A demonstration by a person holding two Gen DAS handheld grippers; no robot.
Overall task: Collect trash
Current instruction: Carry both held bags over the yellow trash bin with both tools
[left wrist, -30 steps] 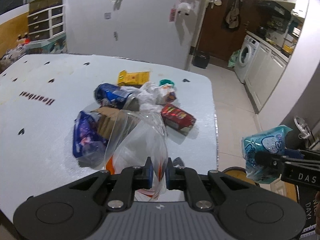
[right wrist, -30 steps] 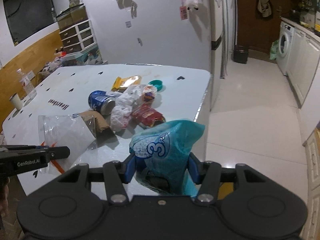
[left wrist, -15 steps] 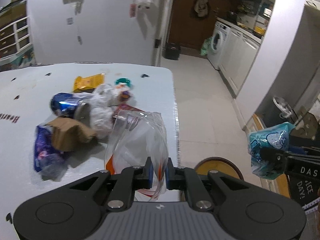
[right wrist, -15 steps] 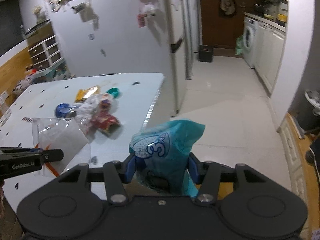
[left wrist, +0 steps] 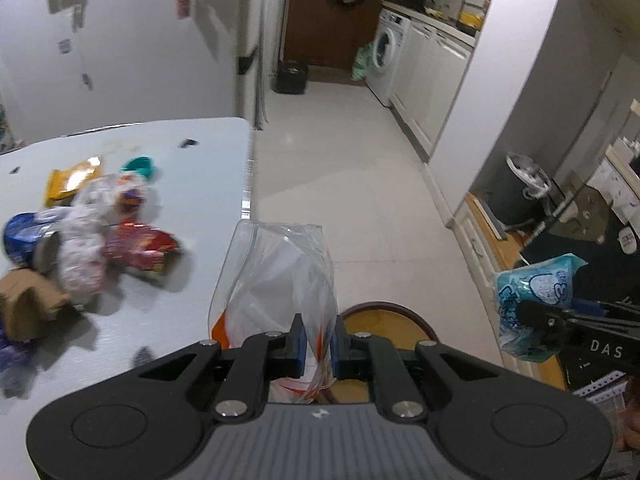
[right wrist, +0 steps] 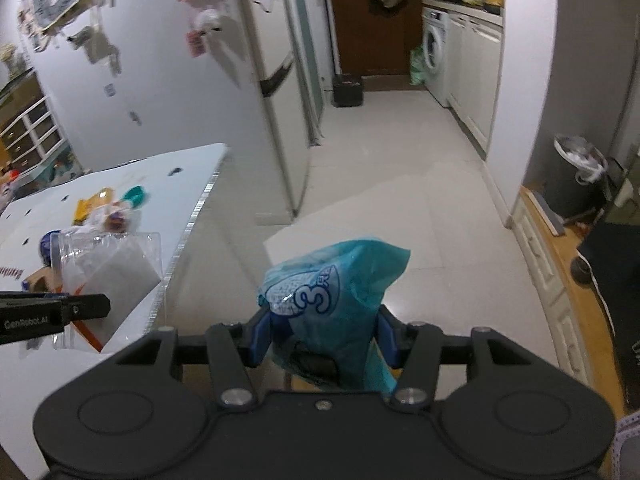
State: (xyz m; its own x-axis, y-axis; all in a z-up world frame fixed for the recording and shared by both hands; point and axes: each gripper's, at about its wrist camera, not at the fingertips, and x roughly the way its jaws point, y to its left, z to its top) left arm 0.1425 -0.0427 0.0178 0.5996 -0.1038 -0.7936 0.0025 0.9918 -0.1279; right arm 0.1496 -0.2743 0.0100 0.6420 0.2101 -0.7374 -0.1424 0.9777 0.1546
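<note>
My left gripper (left wrist: 318,340) is shut on a clear plastic bag with orange print (left wrist: 280,276), held just past the table's right edge; the bag also shows in the right wrist view (right wrist: 112,276). My right gripper (right wrist: 323,338) is shut on a crumpled teal wrapper (right wrist: 332,280), held over the floor; the wrapper also shows in the left wrist view (left wrist: 534,300). A trash pile lies on the white table (left wrist: 208,152): red wrapper (left wrist: 140,248), blue can (left wrist: 20,236), yellow packet (left wrist: 72,180), brown cardboard (left wrist: 24,304), white crumpled plastic (left wrist: 82,264).
A dark bin with a white liner (right wrist: 576,176) stands at the right by the wall. A round wooden stool (left wrist: 384,328) is below the left gripper. A fridge (right wrist: 272,80), a washing machine (right wrist: 434,52) and open tiled floor lie ahead.
Both grippers swung right, away from the table and toward the floor and the bin side, each keeping its hold. The trash pile has slid to the left of both views.
</note>
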